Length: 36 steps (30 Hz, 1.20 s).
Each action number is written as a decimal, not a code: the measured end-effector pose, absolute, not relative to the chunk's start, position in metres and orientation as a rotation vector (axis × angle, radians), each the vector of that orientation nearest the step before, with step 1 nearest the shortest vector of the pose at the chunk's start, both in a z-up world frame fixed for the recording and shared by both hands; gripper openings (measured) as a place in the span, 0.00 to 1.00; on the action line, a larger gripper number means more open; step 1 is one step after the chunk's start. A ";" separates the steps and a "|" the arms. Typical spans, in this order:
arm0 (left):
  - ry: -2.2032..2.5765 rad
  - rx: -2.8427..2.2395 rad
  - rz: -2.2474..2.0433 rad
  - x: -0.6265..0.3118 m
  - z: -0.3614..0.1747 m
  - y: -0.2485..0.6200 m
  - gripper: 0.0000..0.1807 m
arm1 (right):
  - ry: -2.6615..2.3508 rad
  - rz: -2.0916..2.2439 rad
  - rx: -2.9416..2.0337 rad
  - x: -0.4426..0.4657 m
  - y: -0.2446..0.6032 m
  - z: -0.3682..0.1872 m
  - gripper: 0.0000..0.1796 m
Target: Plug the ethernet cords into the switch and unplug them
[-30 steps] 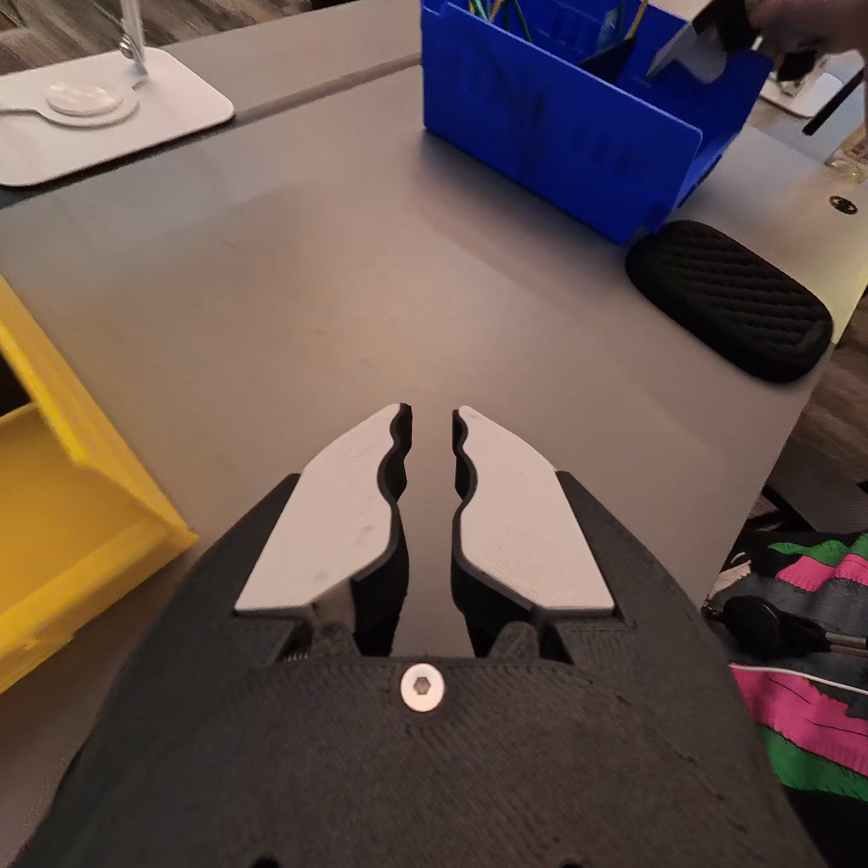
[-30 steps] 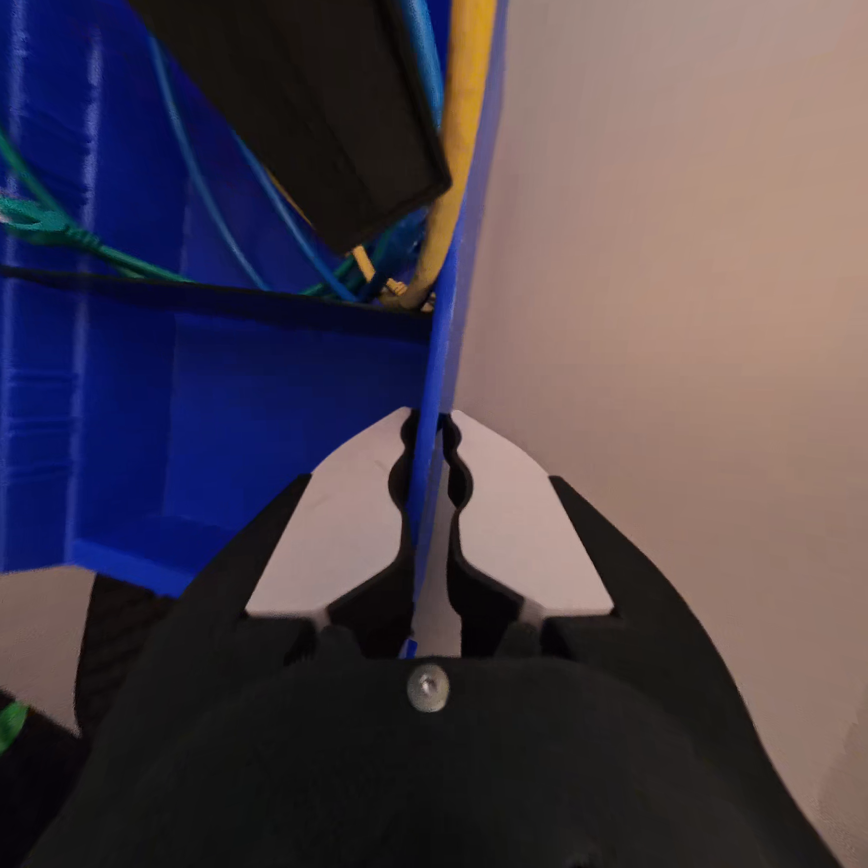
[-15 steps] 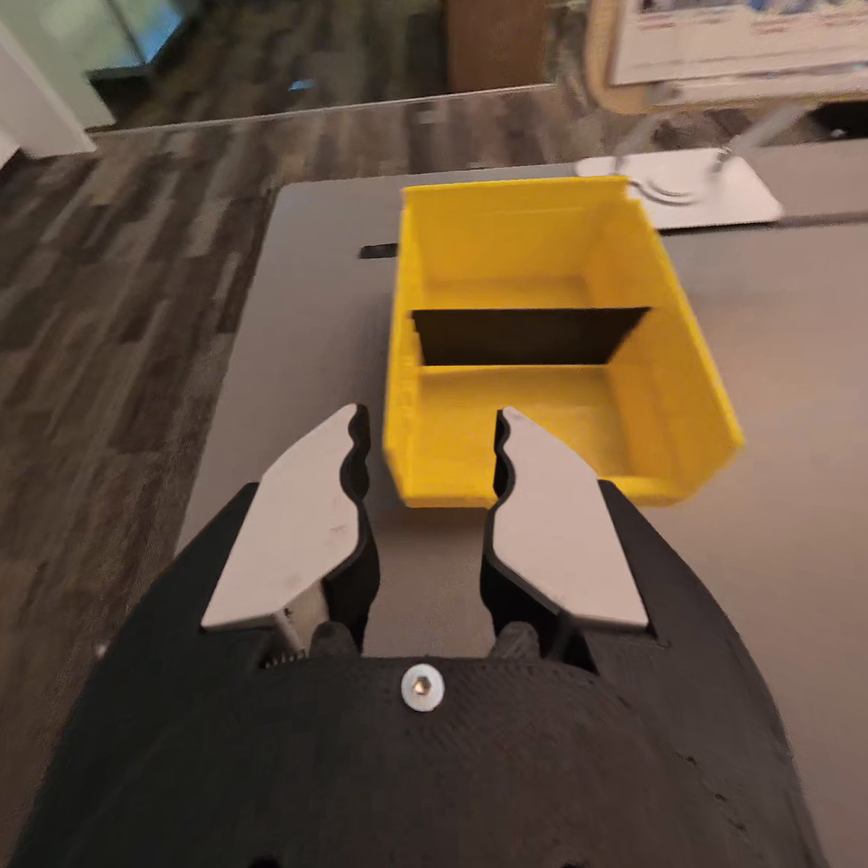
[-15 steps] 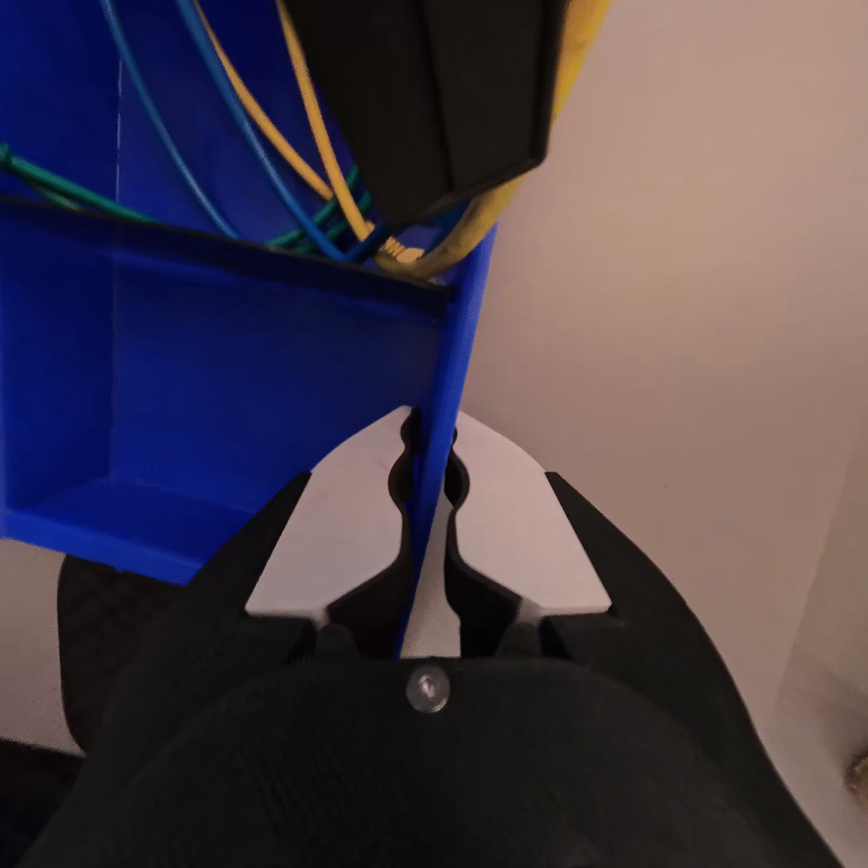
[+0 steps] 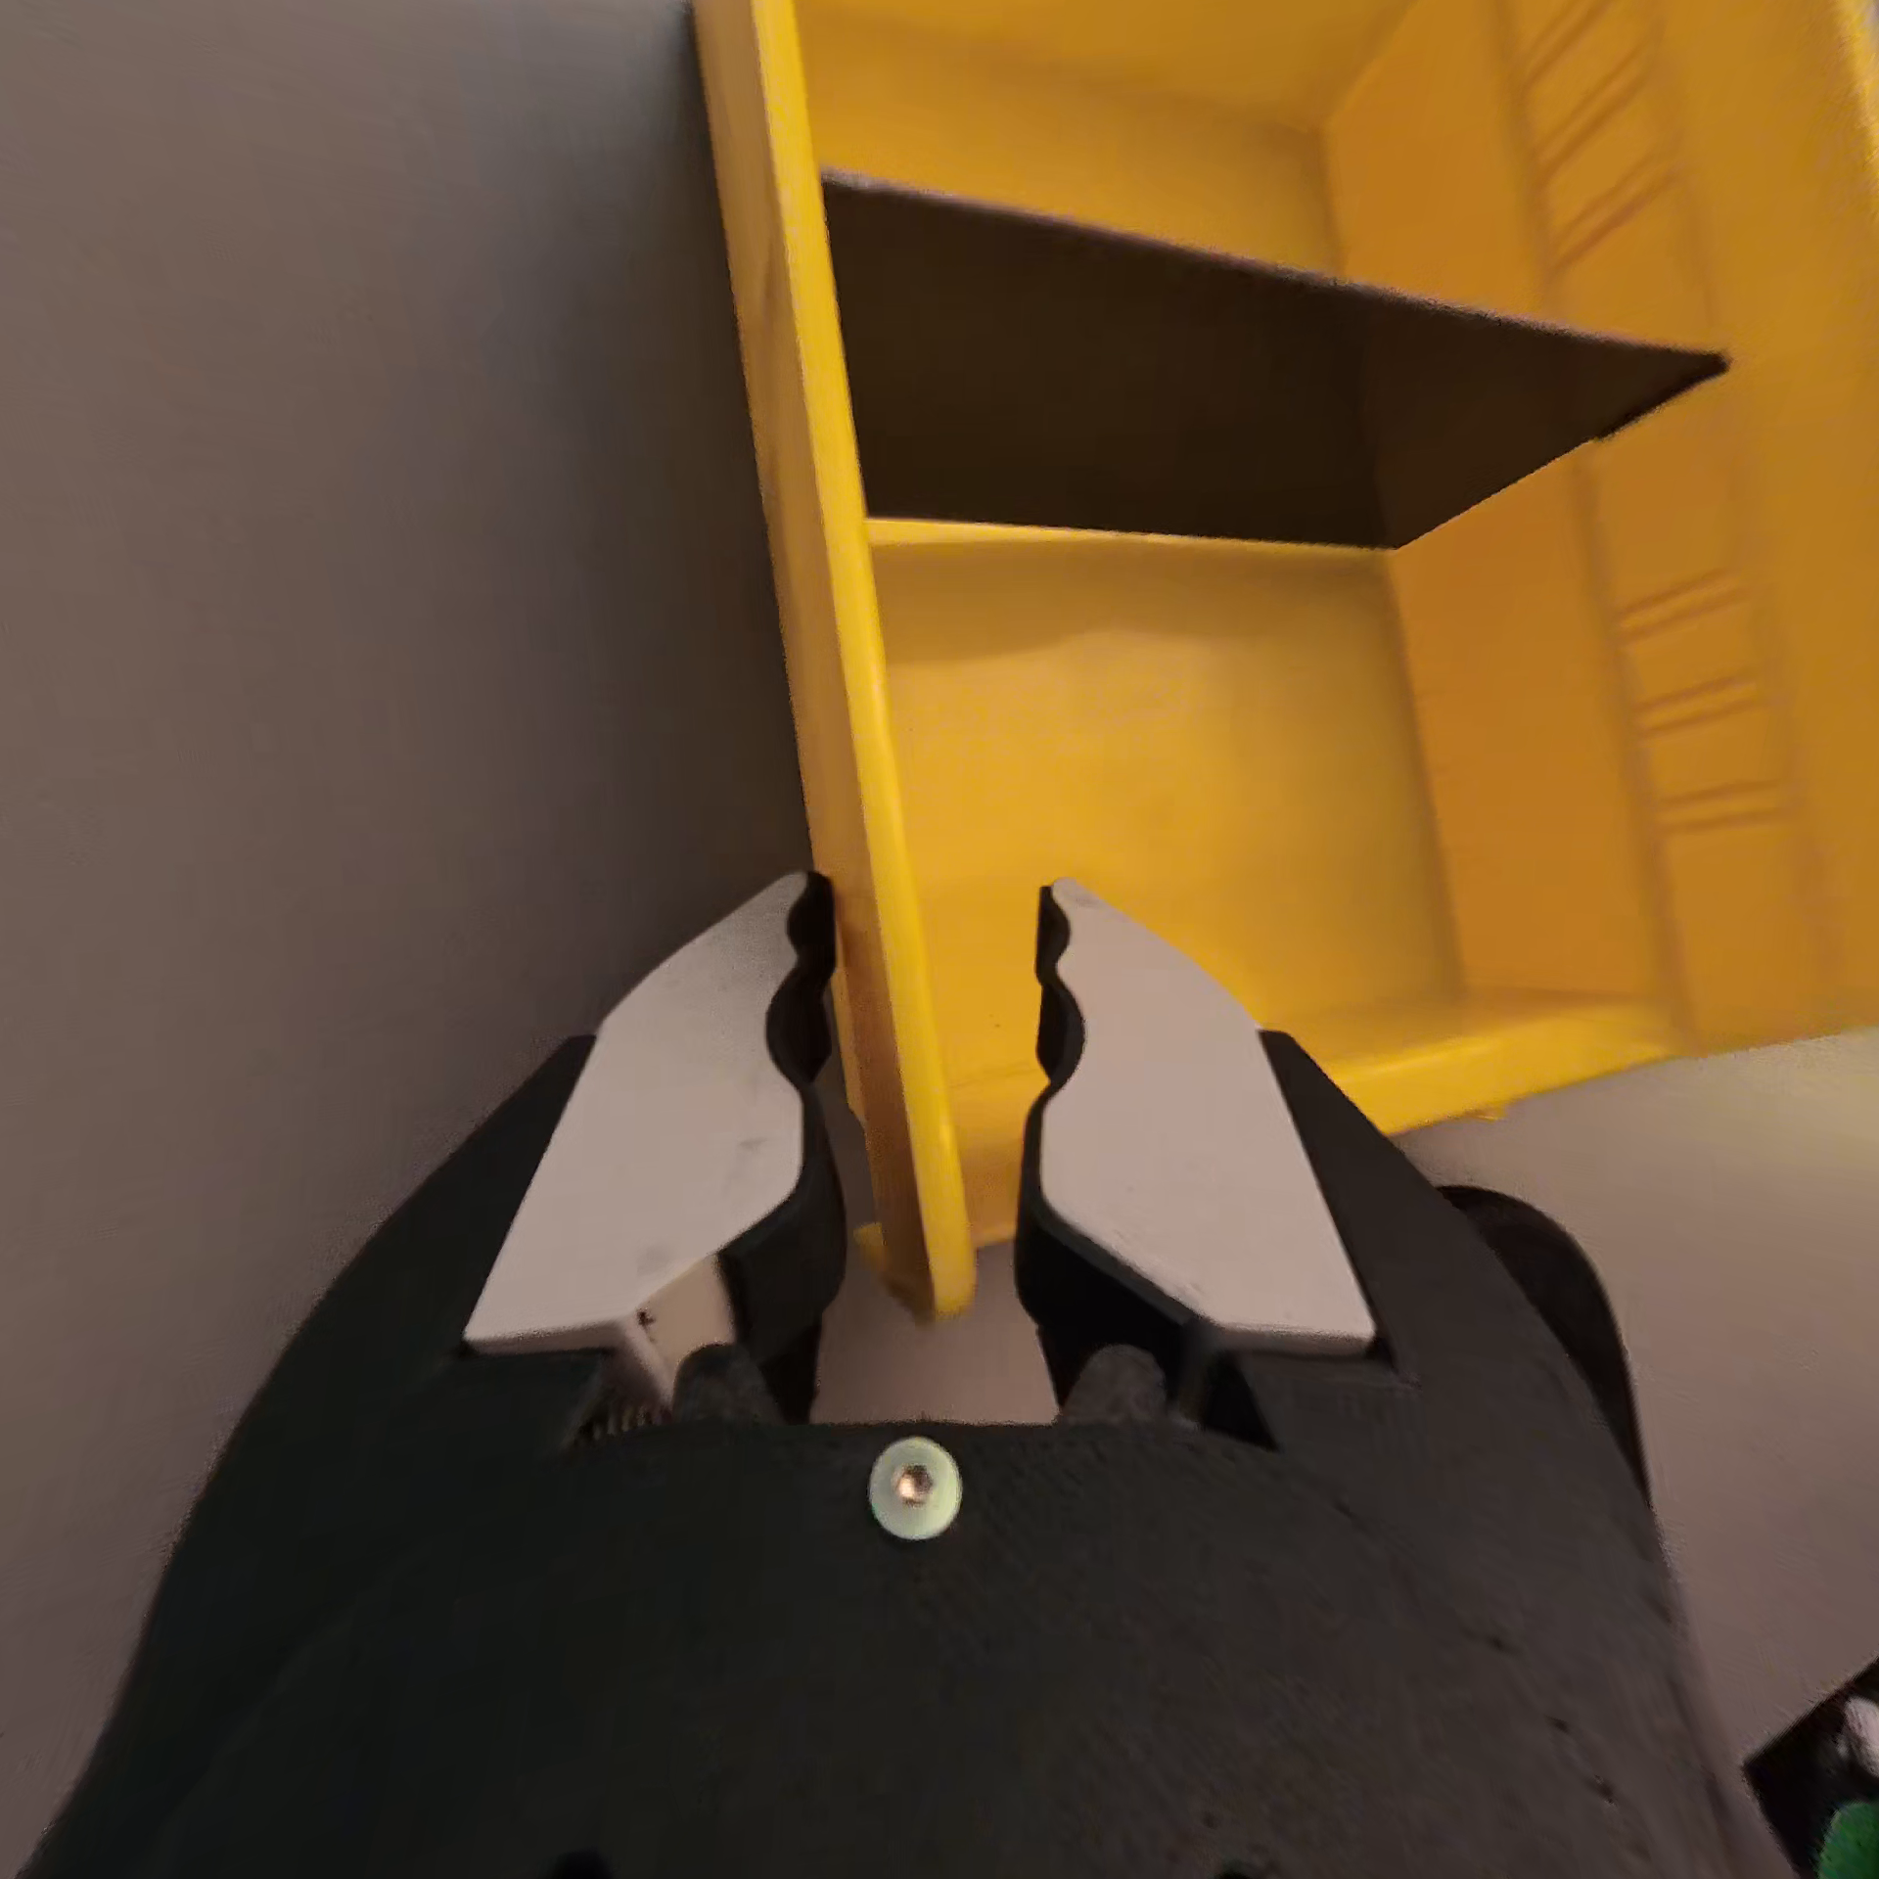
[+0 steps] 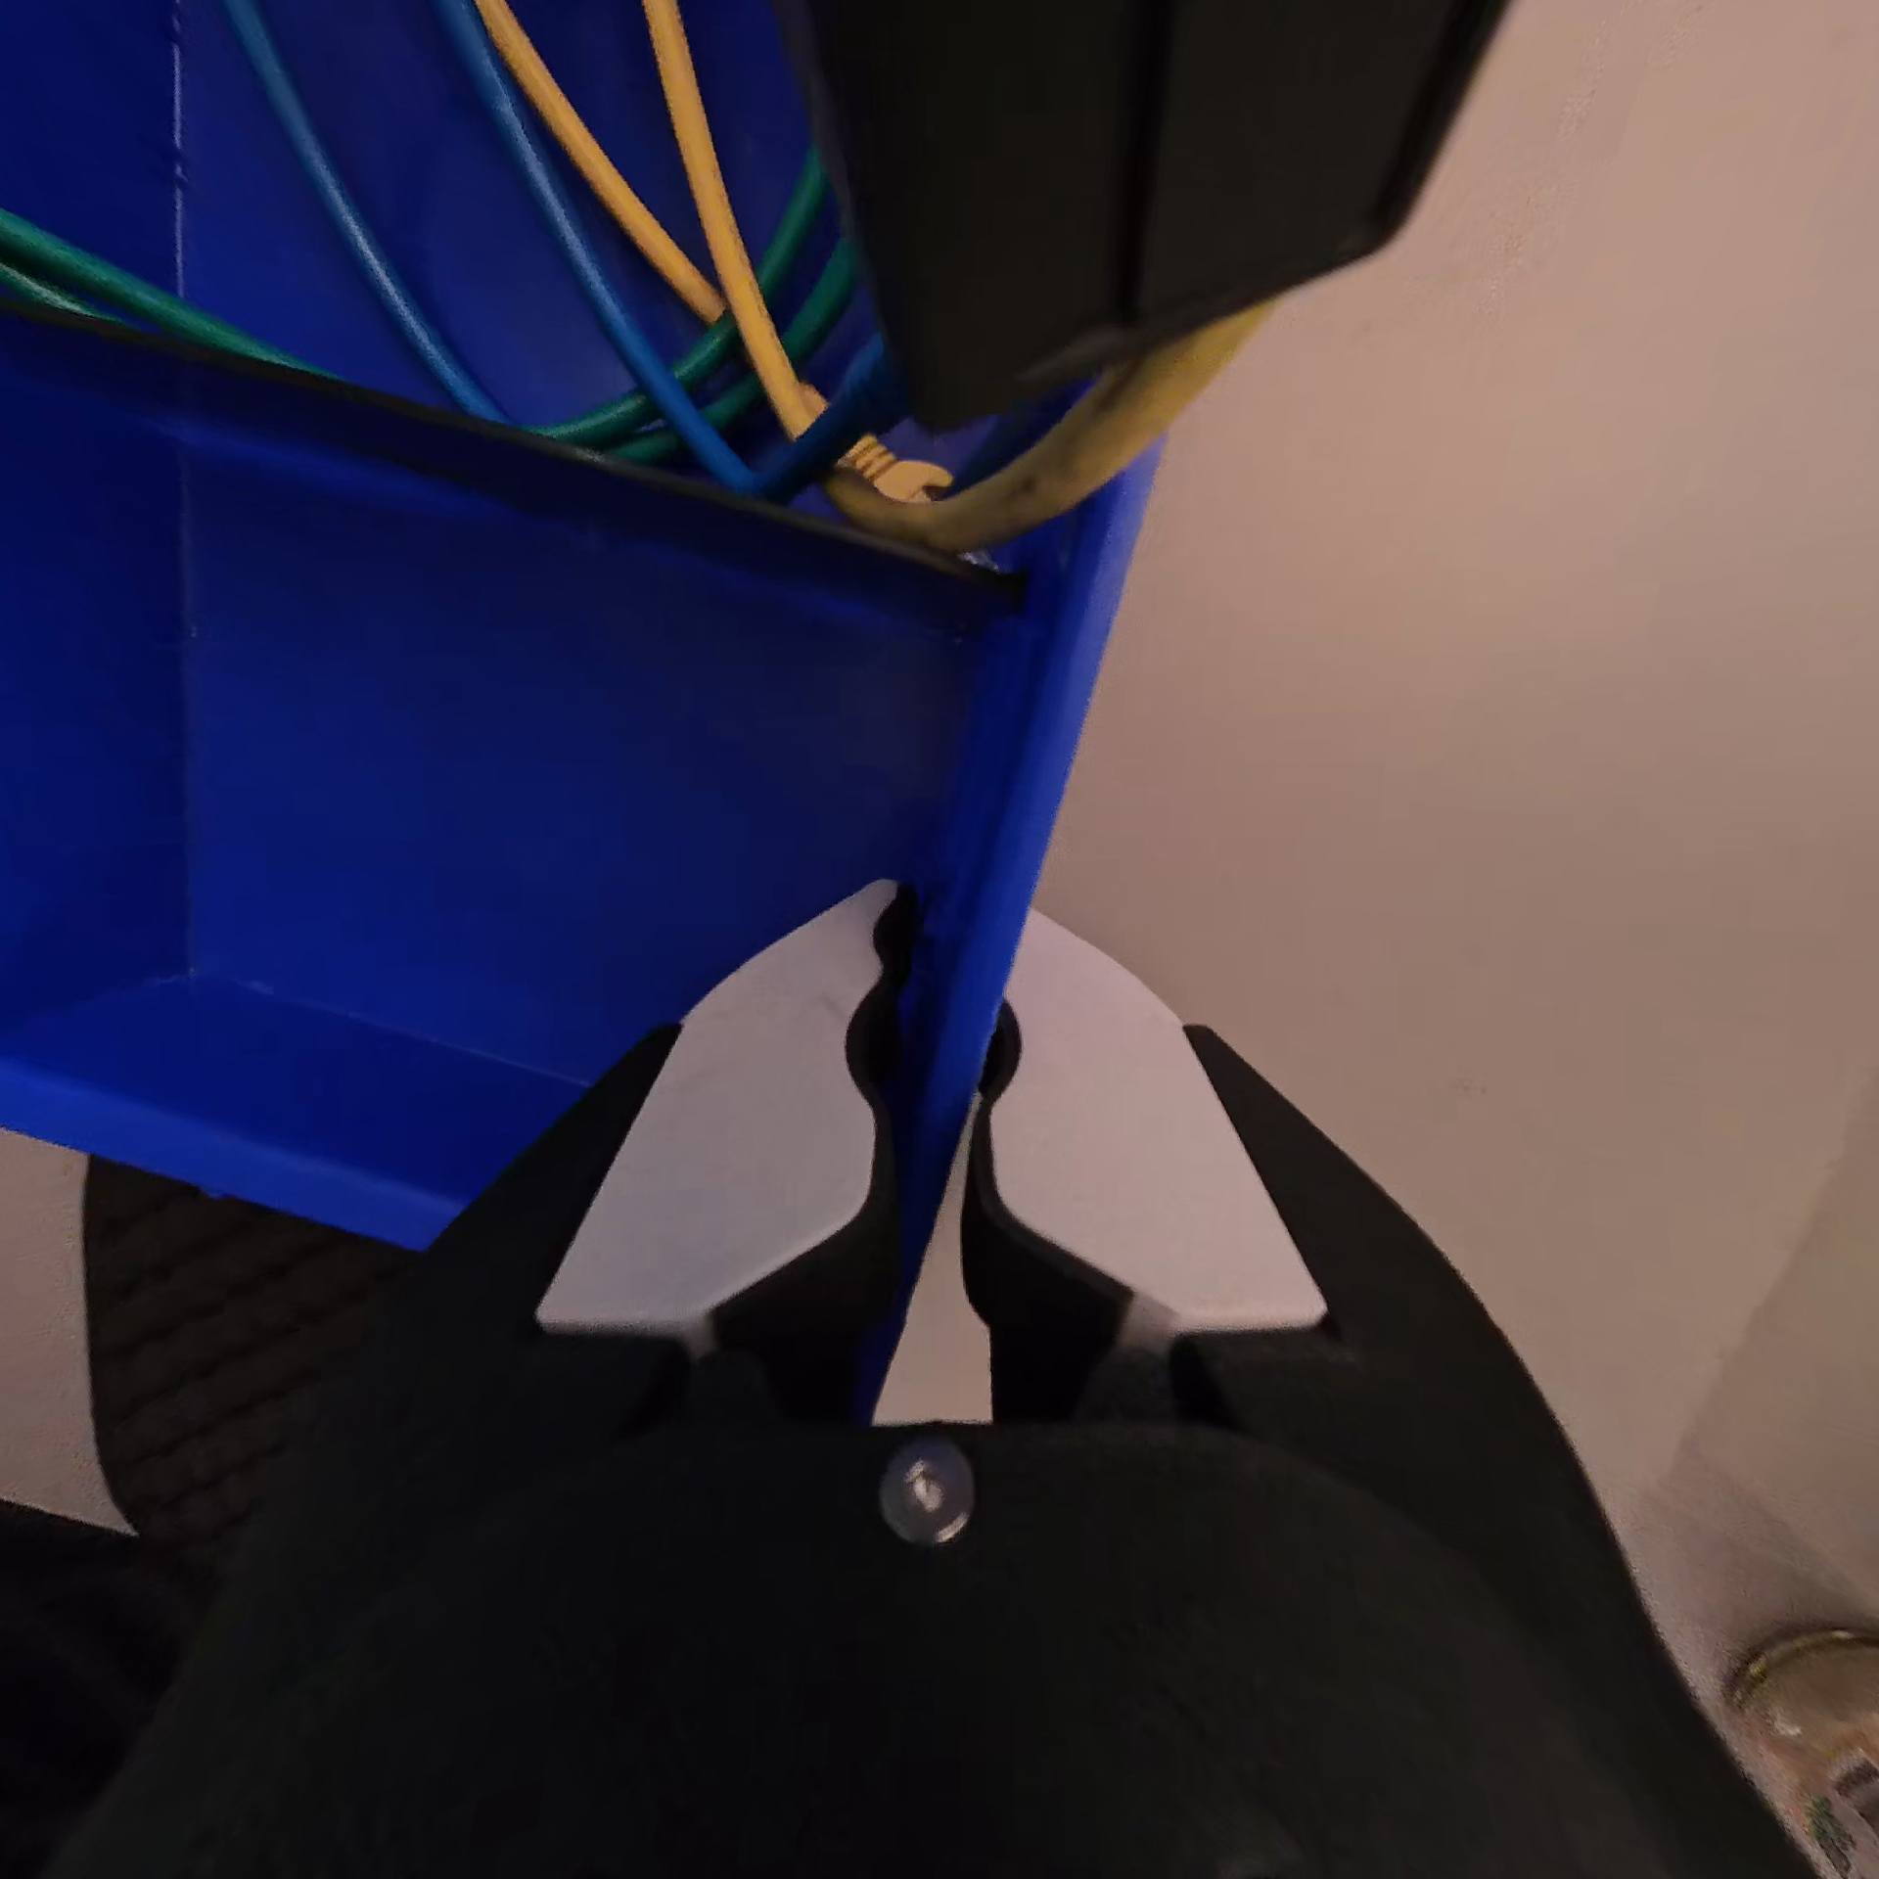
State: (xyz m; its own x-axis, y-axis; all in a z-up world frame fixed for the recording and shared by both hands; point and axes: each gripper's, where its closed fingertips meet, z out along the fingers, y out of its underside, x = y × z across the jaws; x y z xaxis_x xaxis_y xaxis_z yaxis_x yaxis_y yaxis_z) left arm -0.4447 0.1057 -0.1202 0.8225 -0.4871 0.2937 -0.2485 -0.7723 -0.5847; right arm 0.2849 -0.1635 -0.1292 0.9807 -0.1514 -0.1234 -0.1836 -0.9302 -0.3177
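Note:
In the right wrist view my right gripper (image 6: 951, 905) is shut on the right side wall of a blue bin (image 6: 529, 803). Behind the bin's black divider lie yellow (image 6: 712, 234), blue (image 6: 407, 295) and green (image 6: 122, 295) ethernet cords. A black switch (image 6: 1118, 173) leans over the bin's far right corner. In the left wrist view my left gripper (image 5: 930, 895) is open and straddles the left side wall of a yellow bin (image 5: 1169, 773). The left finger is outside the wall, the right finger inside. The yellow bin holds only a dark divider (image 5: 1169, 376).
Both bins stand on a grey table (image 5: 356, 610). A black textured case (image 6: 234, 1312) lies under the blue bin's near edge. A small metal object (image 6: 1810, 1718) sits at the right view's lower right corner. The grippers' ends are close to 80 centimeters from one another.
My left gripper swung from the table's middle to the yellow bin and moved in over its left wall, jaws wider. My right gripper stayed shut on the blue bin, which shifted slightly.

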 end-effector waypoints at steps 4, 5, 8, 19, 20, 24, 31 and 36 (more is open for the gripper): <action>0.588 -2.488 -0.599 -0.435 -0.123 0.104 0.19 | 0.234 0.140 -2.784 0.259 -0.152 -0.129 0.05; 0.614 -2.489 -0.589 -0.429 -0.124 0.100 0.19 | 0.241 0.143 -2.784 0.251 -0.149 -0.129 0.05; 0.696 -2.482 -0.548 -0.403 -0.125 0.088 0.20 | 0.242 0.121 -2.789 0.226 -0.136 -0.128 0.05; 0.911 -2.450 -0.493 -0.315 -0.128 0.037 0.22 | 0.106 0.115 -2.793 0.157 -0.091 -0.128 0.05; 0.923 -2.448 -0.500 -0.310 -0.128 0.033 0.22 | 0.093 0.115 -2.793 0.153 -0.089 -0.128 0.05; 0.919 -2.438 -0.536 -0.296 -0.128 0.022 0.22 | 0.071 0.119 -2.761 0.144 -0.086 -0.125 0.08; 0.782 -2.283 -0.667 -0.296 -0.096 0.012 0.27 | -0.004 -0.143 -1.978 0.084 -0.079 0.016 0.17; 0.658 -2.052 -0.649 -0.300 -0.040 0.010 0.27 | -0.325 0.493 -2.064 -0.109 -0.032 0.009 0.23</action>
State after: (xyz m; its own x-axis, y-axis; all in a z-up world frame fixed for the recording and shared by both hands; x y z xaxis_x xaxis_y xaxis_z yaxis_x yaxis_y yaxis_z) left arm -0.3000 0.0100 -0.0401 0.7254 -0.6582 0.2012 -0.2097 -0.4899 -0.8462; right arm -0.1088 -0.0316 0.0094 0.8833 0.4172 -0.2139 0.0322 -0.5093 -0.8600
